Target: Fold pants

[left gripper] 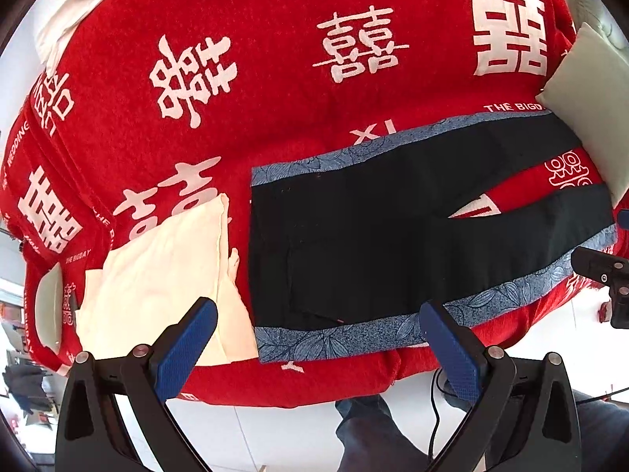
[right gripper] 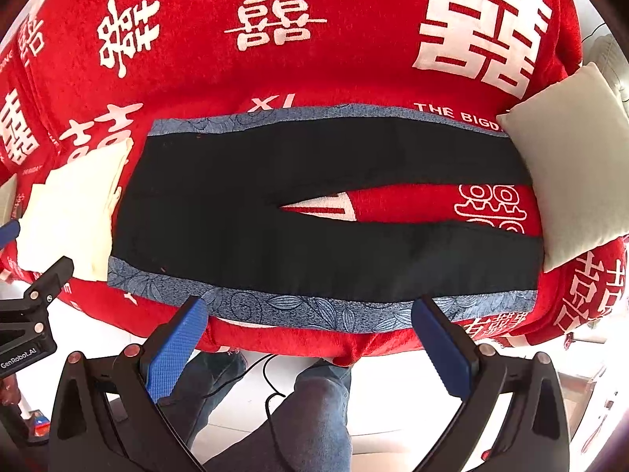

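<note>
My left gripper (left gripper: 318,334) and right gripper (right gripper: 310,330): both jaws wide apart, empty. Black cloth pants with blue floral side stripes (right gripper: 314,196) flat on red printed blanket (right gripper: 354,59) at 12, long axis 9-to-3, waist at 9. Near stripe edge just ahead; left nearer waist, right nearer cuffs.

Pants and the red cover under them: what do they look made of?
Pants: matte black woven-looking fabric, lying flat and smooth, with blue leaf-print side bands, probably a thin cotton blend. Red cover: fuzzy, napped surface with white characters, likely fleece or plush. Neither fibre can be confirmed.
</note>
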